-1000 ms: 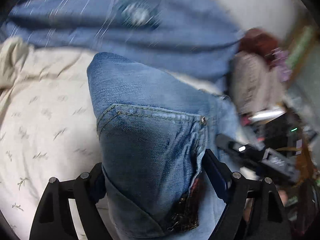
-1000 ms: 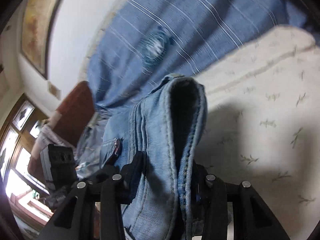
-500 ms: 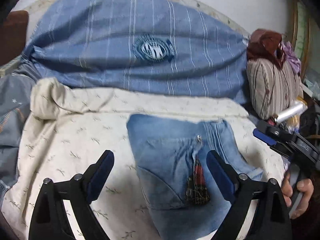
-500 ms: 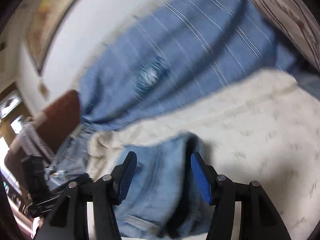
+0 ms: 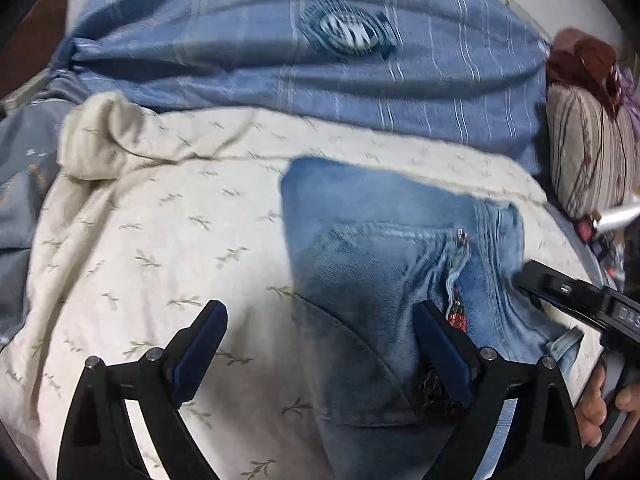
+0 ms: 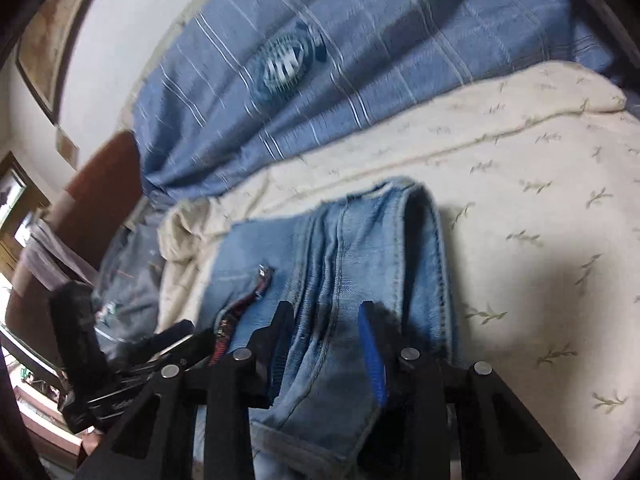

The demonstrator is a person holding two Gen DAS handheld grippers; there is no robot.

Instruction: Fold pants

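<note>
We work on a bed with a cream sheet (image 5: pixel 152 248) printed with small twigs; a blue striped pillow (image 5: pixel 248 60) lies behind it. The folded pants (image 5: pixel 384 264) lie on the sheet. Our left gripper (image 5: pixel 320 344) has its jaws wide apart, gripping nothing; one finger is over the denim. The jaws of our right gripper (image 6: pixel 326 340) have just been closing, with a denim fold between them; whether they pinch it, we cannot tell.

Partial white letters "DAS" on black right gripper (image 5: pixel 576 300) body (rest cut off); nothing else legible.
</note>
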